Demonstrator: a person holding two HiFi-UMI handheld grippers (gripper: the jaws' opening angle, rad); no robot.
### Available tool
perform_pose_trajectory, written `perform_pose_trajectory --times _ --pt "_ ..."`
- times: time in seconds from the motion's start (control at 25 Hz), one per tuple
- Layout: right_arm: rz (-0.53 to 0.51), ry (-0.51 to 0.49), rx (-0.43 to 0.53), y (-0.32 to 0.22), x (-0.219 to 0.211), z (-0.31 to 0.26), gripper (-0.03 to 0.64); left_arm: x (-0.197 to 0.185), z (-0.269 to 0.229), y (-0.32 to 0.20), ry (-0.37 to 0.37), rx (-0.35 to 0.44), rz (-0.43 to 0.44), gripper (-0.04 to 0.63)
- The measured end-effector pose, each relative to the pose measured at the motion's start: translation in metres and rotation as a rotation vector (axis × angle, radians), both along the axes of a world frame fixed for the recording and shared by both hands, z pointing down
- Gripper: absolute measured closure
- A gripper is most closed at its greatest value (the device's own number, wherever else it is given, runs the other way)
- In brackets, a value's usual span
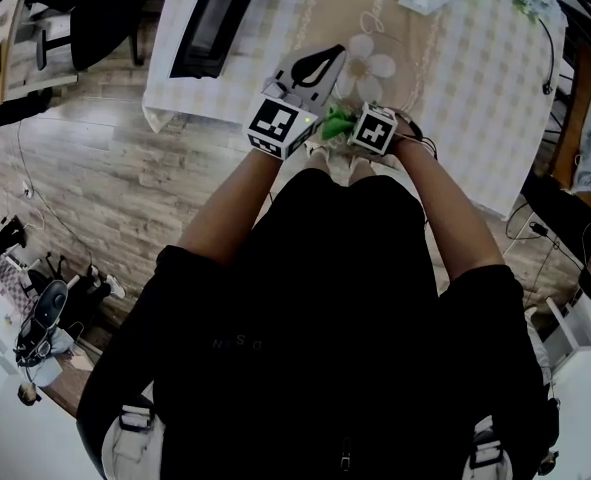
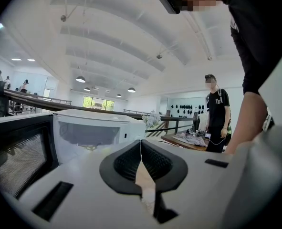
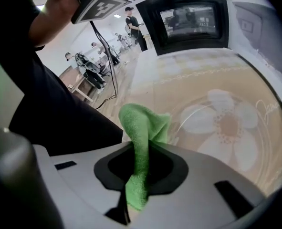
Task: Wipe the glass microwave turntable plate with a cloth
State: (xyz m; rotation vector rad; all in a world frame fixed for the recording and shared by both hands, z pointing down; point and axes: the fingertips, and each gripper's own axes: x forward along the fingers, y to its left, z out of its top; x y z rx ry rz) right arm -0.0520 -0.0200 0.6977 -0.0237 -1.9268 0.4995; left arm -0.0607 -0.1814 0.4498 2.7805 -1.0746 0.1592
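My right gripper [image 3: 141, 151] is shut on a green cloth [image 3: 143, 126], which sticks up out of its jaws in a fold. Just beyond it, the faint curved rim of the glass turntable plate [image 3: 192, 111] shows over a flower print on the tablecloth. In the head view the cloth [image 1: 335, 123] bunches between the two grippers near the table's front edge. My left gripper [image 1: 310, 70] points away over the table. Its jaws [image 2: 141, 147] meet in a thin line with nothing visible between them.
A microwave [image 3: 188, 20] with its dark door [image 1: 210, 18] stands at the back left of the checked tablecloth [image 1: 475, 78]. Its white body [image 2: 90, 130] fills the left gripper view. Other people and desks [image 2: 217, 113] stand farther off. Cables lie on the wooden floor [image 1: 85, 168].
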Motion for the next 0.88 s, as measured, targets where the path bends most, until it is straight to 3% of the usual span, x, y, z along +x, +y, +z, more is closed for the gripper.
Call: perform_pose_trajectory --times 0.12,0.32,0.68,0.88 --pt "-0.018 0.008 0.012 0.0 0.005 -0.001 0.557 0.001 -0.003 -0.001 0.004 0.003 -0.003 0.574" --pt "0.055 0.038 0.067 -0.036 0.028 -0.014 0.557 0.005 -0.003 -0.004 0.006 0.004 0.001 0.574" --pt "0.228 0.115 0.345 -0.164 0.09 -0.034 0.555 0.009 -0.001 -0.014 0.009 -0.001 0.003 0.574" --pt "0.231 0.202 0.447 -0.205 0.116 -0.026 0.555 0.009 0.001 -0.019 0.009 -0.011 0.001 0.574"
